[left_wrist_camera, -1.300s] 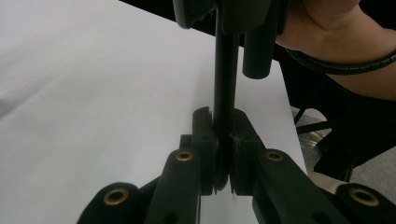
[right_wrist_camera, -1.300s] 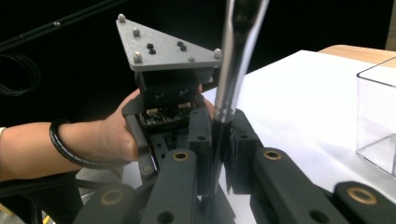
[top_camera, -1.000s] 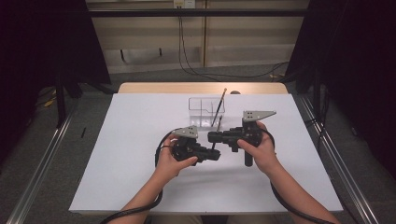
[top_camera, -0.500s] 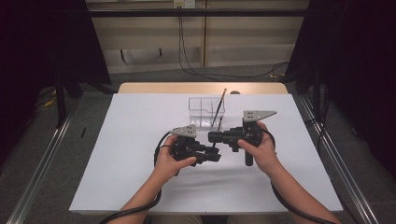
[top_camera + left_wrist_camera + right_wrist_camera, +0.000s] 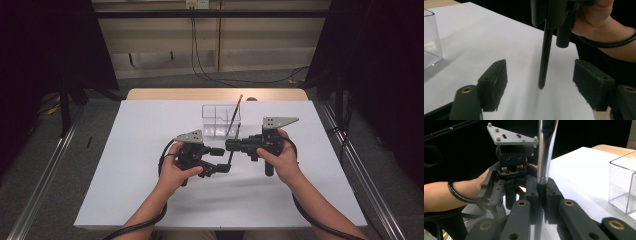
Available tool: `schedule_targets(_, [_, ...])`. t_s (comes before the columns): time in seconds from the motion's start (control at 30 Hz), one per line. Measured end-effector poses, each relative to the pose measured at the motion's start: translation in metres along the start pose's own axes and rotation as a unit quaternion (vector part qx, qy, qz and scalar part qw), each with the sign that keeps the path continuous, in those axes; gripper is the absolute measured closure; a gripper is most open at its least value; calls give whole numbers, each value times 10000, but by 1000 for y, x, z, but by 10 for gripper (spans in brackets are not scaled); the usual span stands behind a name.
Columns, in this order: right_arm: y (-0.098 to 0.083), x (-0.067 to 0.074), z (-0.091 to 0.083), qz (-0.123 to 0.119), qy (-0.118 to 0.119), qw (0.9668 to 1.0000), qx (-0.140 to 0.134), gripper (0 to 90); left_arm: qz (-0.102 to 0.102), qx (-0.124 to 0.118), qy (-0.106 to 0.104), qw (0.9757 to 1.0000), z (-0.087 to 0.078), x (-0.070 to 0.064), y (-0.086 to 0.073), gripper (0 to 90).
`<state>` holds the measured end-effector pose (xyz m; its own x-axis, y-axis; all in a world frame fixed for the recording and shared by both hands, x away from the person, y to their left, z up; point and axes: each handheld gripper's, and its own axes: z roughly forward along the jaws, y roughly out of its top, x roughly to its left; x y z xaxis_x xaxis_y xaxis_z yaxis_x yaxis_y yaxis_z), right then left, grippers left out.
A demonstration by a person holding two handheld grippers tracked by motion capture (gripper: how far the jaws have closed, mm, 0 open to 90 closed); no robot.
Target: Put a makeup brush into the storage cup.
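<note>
A slim black pen [image 5: 233,131] is held upright above the white table [image 5: 125,190], pinched mid-shaft by the right gripper [image 5: 231,145]. The left gripper [image 5: 223,161] has just been opening; its pads flank the pen's lower end, clear of it. The pen is judged light, stiff and smooth; a mid-shaft grip is advised.

Left gripper [image 5: 224,167]: jaws spread, just been opening, nothing pressed between. Right gripper [image 5: 231,145]: jaws clamped together, level, facing left gripper.
</note>
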<state>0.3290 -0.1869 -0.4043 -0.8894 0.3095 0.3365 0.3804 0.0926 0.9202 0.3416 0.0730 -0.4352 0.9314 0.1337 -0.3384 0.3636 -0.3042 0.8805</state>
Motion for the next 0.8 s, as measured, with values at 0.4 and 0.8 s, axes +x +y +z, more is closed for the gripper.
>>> schedule_targets(0.4, [0,1,-2,-108,-50,9999,19,841,118,-100,342,9993,-13,0,3,77])
schedule_targets(0.8, [1,4,-2,-243,-100,9996,54,842,171,-103,547,9983,-32,1,0,0])
